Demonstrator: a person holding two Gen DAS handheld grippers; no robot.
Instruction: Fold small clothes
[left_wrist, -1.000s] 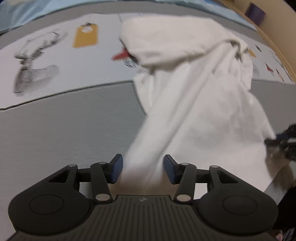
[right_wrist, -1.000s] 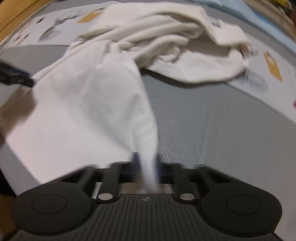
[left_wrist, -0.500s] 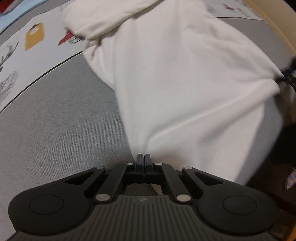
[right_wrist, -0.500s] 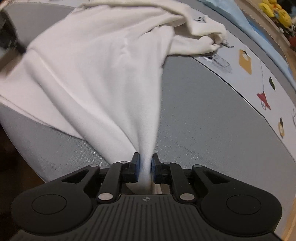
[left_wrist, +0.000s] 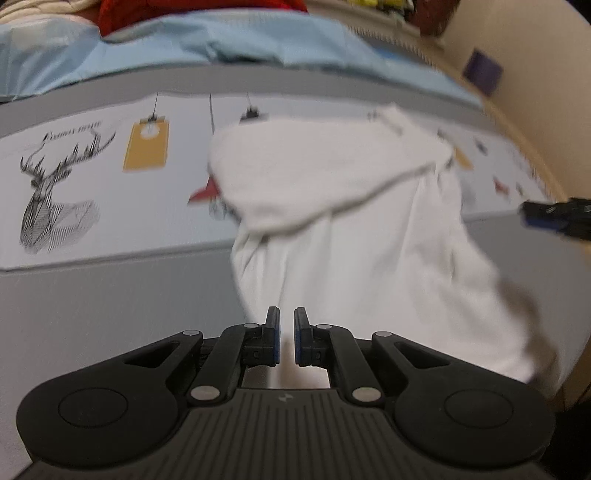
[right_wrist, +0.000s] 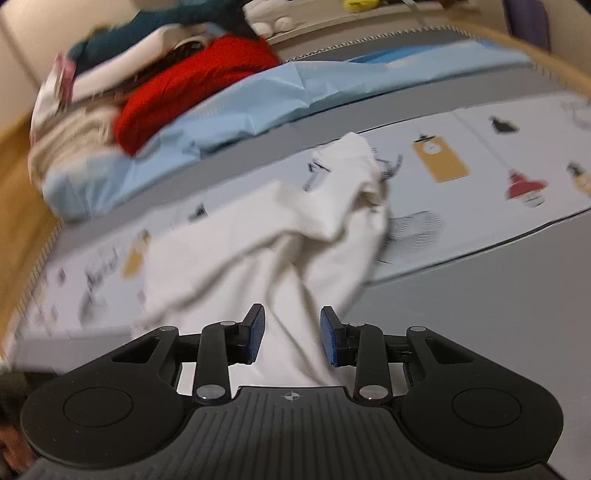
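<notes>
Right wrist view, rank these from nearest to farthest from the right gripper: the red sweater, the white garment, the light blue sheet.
1. white garment, directly ahead of the right gripper, reaching between its fingers.
2. light blue sheet, farther back across the bed.
3. red sweater, upper left, on the pile behind the sheet.

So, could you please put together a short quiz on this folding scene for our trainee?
1. True or false: the right gripper is open, with the garment between its fingers.
2. What colour is the knit behind the blue sheet? A red, B green, C black.
3. Fill in: on the mat, the print left of the yellow tag shows a ____.

Key: 1 true; 2 A; 3 deer.
</notes>
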